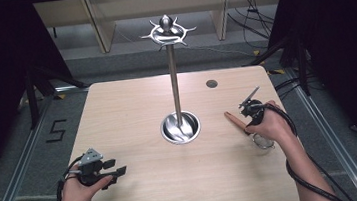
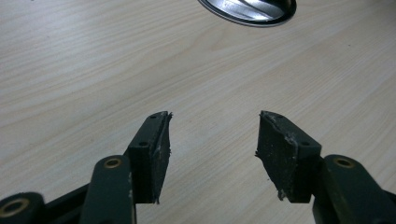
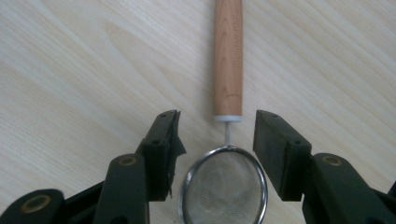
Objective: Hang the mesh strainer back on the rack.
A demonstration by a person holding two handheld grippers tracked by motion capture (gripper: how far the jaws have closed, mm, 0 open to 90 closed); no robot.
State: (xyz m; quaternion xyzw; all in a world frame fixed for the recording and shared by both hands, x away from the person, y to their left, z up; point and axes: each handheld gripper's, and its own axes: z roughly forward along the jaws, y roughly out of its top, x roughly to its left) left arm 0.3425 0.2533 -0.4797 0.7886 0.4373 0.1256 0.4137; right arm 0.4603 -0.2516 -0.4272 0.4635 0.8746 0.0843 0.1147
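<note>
High view shows a pale wooden table (image 1: pixel 141 195) with a tall steel rack (image 1: pixel 174 81) standing in its round base near the middle, hooks spread at the top. A small strainer (image 3: pixel 224 186) with a wooden handle (image 3: pixel 228 60) lies flat on the table at the right side, handle pointing toward the rack. The right gripper (image 3: pixel 217 149) hangs just above it with jaws spread wide; the wire neck and the front of the mesh bowl sit between the pads, but neither pad presses on them, so nothing is held. The left gripper (image 2: pixel 212 140) rests near the table's left front corner, jaws apart over bare wood, with the rim of the rack's base ahead of it. Risks, as I judge them: closing on the thin neck or the round rim could let the strainer pivot or squirt out, since both are narrow and smooth; a grip on the handle would seem steadier. Pressing down while closing could dent the mesh. Any swing toward the rack may knock its pole. Dark curtains flank the table, cables trail on the grey floor at the right, and pale shelving stands behind.
</note>
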